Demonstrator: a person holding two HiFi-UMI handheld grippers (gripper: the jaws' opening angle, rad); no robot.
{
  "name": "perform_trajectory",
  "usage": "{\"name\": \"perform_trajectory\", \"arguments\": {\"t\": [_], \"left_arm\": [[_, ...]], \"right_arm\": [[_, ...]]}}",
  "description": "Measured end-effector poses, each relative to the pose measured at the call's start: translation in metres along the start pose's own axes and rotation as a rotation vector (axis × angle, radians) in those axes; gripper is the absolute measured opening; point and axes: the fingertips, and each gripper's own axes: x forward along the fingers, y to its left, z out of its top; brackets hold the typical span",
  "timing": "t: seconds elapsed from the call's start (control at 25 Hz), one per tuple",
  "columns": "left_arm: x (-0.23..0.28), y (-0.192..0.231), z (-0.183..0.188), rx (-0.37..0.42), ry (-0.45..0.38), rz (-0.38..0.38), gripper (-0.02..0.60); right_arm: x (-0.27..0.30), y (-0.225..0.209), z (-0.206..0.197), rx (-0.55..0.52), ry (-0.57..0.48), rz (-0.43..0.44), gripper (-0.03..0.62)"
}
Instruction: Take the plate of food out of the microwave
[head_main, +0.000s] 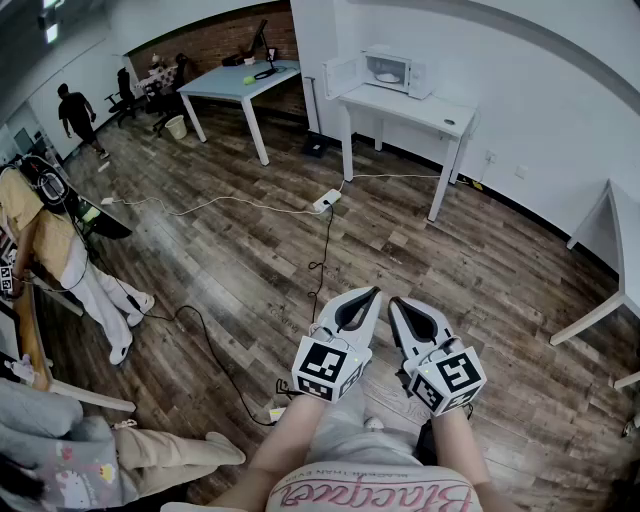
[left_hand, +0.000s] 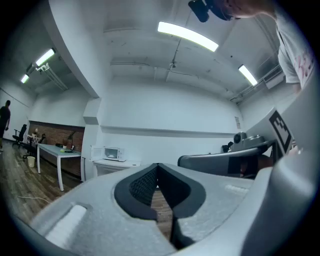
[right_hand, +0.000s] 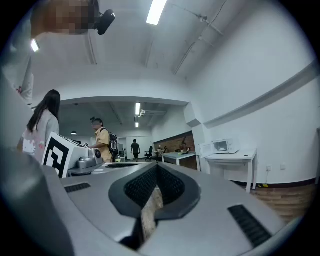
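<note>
A large room with a dark wood plank floor (head_main: 470, 260), white walls and a strip of brick wall at the far end. Low in the head view, close to the person's body, two hand-held grippers point forward side by side, nearly touching.

The left hand-held gripper (head_main: 372, 296) has its jaws pressed together with nothing between them; its own view shows the dark pads meeting at the tip (left_hand: 157, 165) and only floor behind. The right hand-held gripper (head_main: 397, 305), just beside it, is likewise pressed together and empty (right_hand: 157, 166).

Far ahead of both grippers, well apart from them, a white microwave (head_main: 392, 72) stands on a white tabletop (head_main: 440, 112) against the wall, its door swung open to the left. A pale shape sits inside, too small to tell as the plate of food.

Between the grippers and the tabletop, a white power strip (head_main: 327, 200) lies on the floor with cables trailing from it. Farther off, ahead and left of the left gripper, is a pale blue table (head_main: 240, 82). Well to the left stands a person in a yellow shirt (head_main: 40, 235), and another person (head_main: 75, 112) walks in the distance.
</note>
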Motion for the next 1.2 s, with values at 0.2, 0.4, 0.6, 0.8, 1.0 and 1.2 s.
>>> {"name": "perform_trajectory", "arguments": {"t": [0.2, 0.4, 0.6, 0.8, 1.0, 1.2], "left_arm": [[0.006, 0.002, 0.007, -0.002, -0.018, 0.009, 0.006], [0.022, 0.008, 0.012, 0.001, -0.026, -0.011, 0.006], [0.046, 0.02, 0.014, -0.003, -0.031, -0.029, 0.006], [0.071, 0.041, 0.018, -0.01, -0.041, -0.038, 0.006], [0.1, 0.076, 0.021, -0.021, -0.055, -0.034, 0.006], [0.129, 0.11, 0.022, -0.036, -0.052, -0.031, 0.006]], "right_arm": [[-0.001, -0.009, 0.005, -0.002, -0.018, -0.017, 0.005], [0.008, -0.021, 0.01, -0.027, -0.032, -0.038, 0.005], [0.022, -0.041, 0.013, -0.045, -0.032, -0.057, 0.005], [0.048, -0.058, 0.021, -0.073, -0.035, -0.049, 0.005], [0.088, -0.078, 0.024, -0.079, -0.025, -0.052, 0.005], [0.126, -0.103, 0.026, -0.068, 0.0, -0.068, 0.005]]}}
